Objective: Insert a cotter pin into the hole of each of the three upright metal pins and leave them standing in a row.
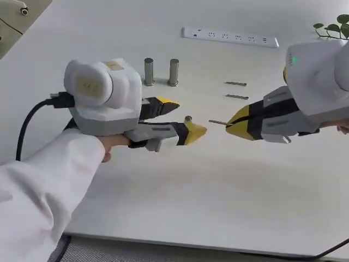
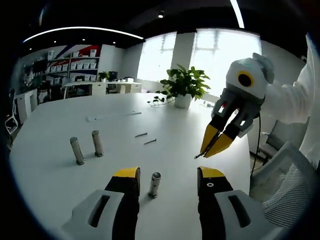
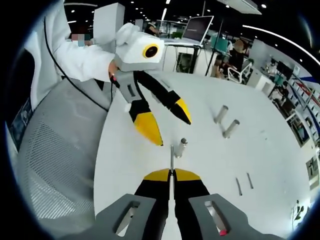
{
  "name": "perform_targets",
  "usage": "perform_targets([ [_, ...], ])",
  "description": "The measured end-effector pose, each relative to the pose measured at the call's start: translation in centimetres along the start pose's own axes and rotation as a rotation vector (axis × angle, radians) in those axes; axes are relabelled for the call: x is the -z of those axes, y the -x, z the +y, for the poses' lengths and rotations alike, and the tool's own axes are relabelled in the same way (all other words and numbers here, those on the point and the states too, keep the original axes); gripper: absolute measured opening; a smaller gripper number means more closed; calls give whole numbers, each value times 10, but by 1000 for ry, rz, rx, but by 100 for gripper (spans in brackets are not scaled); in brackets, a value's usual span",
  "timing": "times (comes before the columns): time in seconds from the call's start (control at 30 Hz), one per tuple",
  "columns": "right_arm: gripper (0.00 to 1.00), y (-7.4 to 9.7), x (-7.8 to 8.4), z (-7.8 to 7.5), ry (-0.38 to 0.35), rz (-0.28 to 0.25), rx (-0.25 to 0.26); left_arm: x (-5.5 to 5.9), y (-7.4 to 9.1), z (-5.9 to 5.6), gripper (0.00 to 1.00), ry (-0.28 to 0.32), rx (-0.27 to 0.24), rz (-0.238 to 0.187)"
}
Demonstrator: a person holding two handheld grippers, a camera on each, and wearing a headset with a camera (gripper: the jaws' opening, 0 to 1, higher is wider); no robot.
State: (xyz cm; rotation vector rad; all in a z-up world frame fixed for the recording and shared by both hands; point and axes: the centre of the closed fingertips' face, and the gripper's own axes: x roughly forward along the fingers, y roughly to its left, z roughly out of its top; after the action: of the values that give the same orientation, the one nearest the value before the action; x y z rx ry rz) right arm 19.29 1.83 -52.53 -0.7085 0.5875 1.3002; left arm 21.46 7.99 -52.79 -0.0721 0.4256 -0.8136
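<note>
Fingers (image 2: 126, 175) on my left gripper (image 2: 167, 174) spread open, upright metal pin (image 2: 155, 184) between; my right gripper (image 3: 171, 173) pinches cotter pin (image 3: 171, 157) nearby.

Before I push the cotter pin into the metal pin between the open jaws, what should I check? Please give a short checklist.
1. Right gripper shut on cotter pin: ok.
2. Near metal pin upright: ok.
3. Left gripper steadying that pin: not ok, jaws open, either side of it.
4. Cotter pin tip lined up with the hole: cannot tell, hole not visible.
5. Other two metal pins upright: ok.
6. Spare cotter pins lying on the table: ok.
</note>
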Motion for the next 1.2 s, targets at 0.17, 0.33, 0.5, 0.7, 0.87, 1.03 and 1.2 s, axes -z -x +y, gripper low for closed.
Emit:
perform_targets([
  [0.17, 0, -8, 4, -8, -39, 7, 3, 18, -12, 6, 44, 6, -18, 48],
  [0.33, 0, -19, 8, -12, -74, 17, 0, 34, -23, 20, 38, 55, -82, 80],
  [0.5, 0, -28, 13, -11, -92, 44, -15, 47, -29, 19, 29, 67, -59, 102],
  [0.7, 0, -35, 14, -8, -95, 69, -27, 55, -30, 19, 19, 29, -51, 123],
  [0.87, 0, -38, 15, -6, -93, 84, -37, 58, -30, 18, 13, -17, -43, 139],
  [1.03, 0, -41, 14, -3, -78, 97, -50, 58, -32, 15, 11, -47, -39, 140],
  [1.2, 0, -43, 13, -2, -72, 103, -59, 58, -32, 17, 8, -67, -47, 133],
])
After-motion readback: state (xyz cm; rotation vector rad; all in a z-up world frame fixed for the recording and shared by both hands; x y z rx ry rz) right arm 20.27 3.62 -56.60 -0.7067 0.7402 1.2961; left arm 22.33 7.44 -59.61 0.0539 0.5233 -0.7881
